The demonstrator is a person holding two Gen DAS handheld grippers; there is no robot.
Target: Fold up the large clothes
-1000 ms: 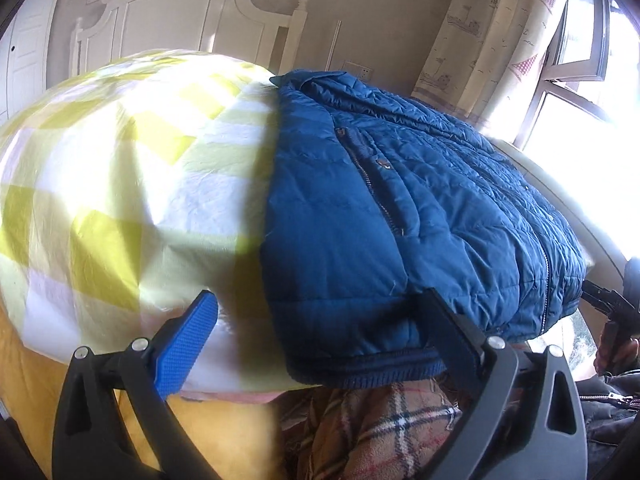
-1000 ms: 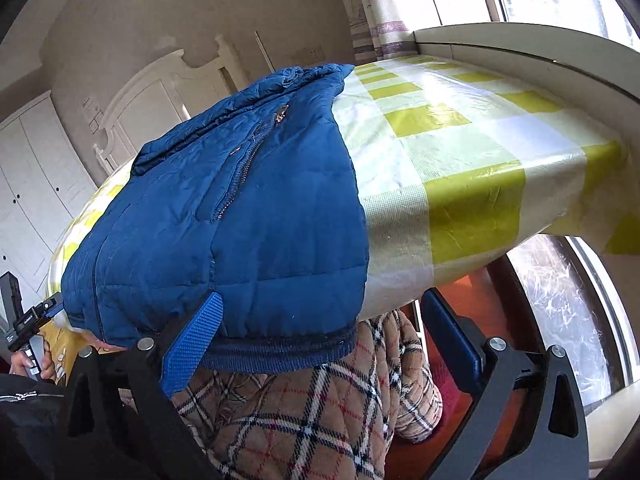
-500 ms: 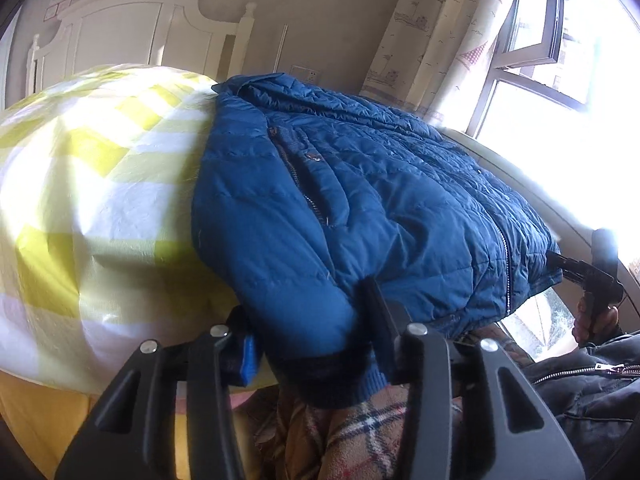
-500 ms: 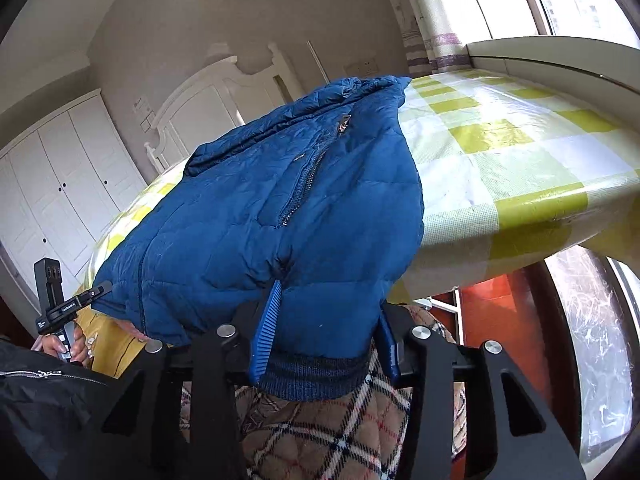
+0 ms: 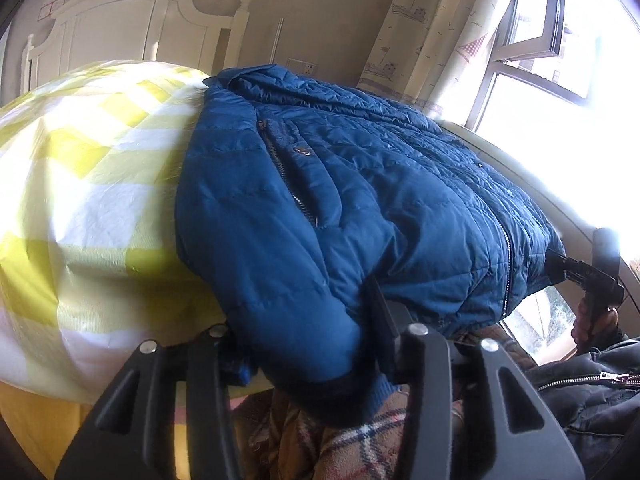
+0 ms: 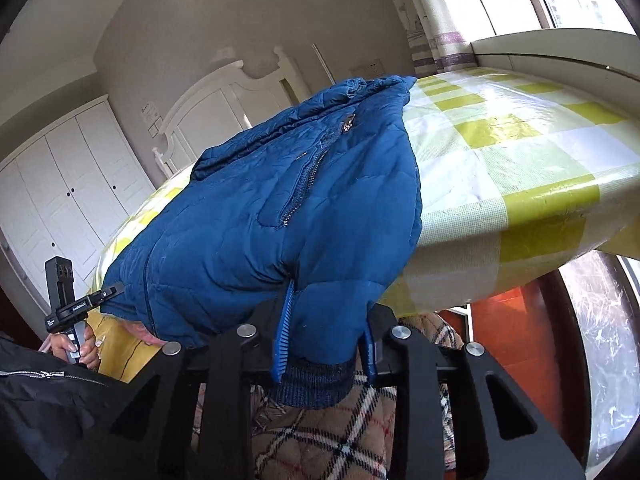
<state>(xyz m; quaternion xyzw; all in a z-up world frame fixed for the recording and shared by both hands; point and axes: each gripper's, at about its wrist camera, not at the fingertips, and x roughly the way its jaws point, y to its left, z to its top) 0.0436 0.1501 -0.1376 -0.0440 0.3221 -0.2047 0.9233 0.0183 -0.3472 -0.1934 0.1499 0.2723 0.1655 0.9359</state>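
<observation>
A blue quilted jacket [image 5: 360, 200] lies front up on a table with a yellow and white checked cloth [image 5: 92, 184], its hem hanging over the near edge. My left gripper [image 5: 308, 352] is shut on the hem at the jacket's left corner. In the right wrist view the same jacket [image 6: 280, 216] lies on the cloth [image 6: 520, 152], and my right gripper [image 6: 326, 344] is shut on the ribbed hem at its right corner. Each gripper shows small at the edge of the other's view, the right one [image 5: 560, 266] and the left one [image 6: 108, 292].
A plaid garment [image 6: 340, 432] hangs below the table edge under both grippers. A white headboard [image 5: 132, 28] and a wardrobe [image 6: 60, 200] stand behind the table. A curtain [image 5: 440, 28] and a bright window [image 5: 560, 60] are to the right.
Both grippers moved in onto the jacket's hem and shut on it; a second ago both stood open just short of the hem. The hem corners now bunch between the fingers.
</observation>
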